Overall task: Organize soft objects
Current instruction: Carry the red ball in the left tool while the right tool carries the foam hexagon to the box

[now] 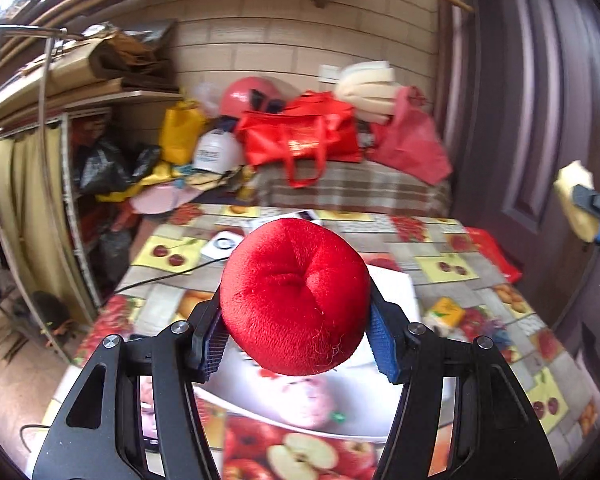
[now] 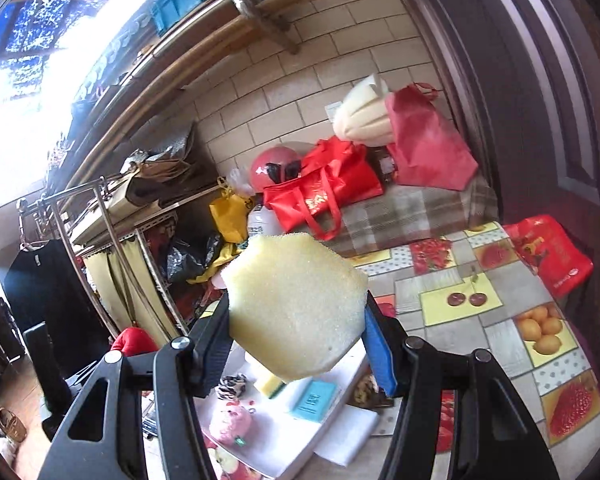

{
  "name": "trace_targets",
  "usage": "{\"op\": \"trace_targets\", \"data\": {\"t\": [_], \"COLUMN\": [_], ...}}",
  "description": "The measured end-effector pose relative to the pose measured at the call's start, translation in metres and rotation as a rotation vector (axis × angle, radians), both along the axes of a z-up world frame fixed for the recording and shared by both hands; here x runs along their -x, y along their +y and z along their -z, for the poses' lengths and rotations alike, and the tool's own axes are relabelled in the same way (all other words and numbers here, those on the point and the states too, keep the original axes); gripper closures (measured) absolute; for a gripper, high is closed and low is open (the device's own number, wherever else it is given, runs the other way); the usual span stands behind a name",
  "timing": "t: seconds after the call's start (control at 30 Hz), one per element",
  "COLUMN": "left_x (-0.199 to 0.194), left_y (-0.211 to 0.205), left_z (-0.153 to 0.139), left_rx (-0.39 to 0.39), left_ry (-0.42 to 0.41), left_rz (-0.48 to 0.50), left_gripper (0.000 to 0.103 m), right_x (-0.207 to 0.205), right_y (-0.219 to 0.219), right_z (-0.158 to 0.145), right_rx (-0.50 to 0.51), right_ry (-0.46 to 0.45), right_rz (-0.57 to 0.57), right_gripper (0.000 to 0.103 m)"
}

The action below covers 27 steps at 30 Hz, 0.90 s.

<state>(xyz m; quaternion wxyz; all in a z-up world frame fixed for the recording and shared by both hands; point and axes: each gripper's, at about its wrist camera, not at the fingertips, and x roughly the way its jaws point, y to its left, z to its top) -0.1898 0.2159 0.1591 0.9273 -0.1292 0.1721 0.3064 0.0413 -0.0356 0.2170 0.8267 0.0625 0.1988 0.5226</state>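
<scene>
Fruit-print table [image 1: 440, 248] – plush [image 1: 296, 296], sponge [image 2: 296, 304] aloft

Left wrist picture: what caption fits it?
Left hand-held gripper squeezes a red plush ball above the fruit-print table.

The left claw [image 1: 296, 336] is clamped on a red plush [image 1: 294, 296], its blue pads pressing both sides, lifted off the worktop. The right claw [image 2: 296, 344] grips a yellow sponge [image 2: 296, 304] likewise, raised and pointing slightly downward.
</scene>
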Motion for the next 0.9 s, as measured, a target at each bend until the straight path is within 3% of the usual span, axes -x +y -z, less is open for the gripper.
{"op": "trace_targets", "data": {"t": [0.23, 0.9], "left_x": [0.008, -0.007], "left_y": [0.015, 0.019], "left_z": [0.015, 0.034], "left_rx": [0.020, 0.071], "left_ry": [0.013, 0.041], "left_rz": [-0.039, -0.013], "left_gripper": [0.043, 0.043], "right_x": [0.008, 0.017], "right_y": [0.021, 0.049], "right_z": [0.006, 0.022], "right_rx": [0.025, 0.063], "right_ry": [0.009, 0.047], "right_rz": [-0.039, -0.077], "right_gripper": [0.044, 0.043]}}
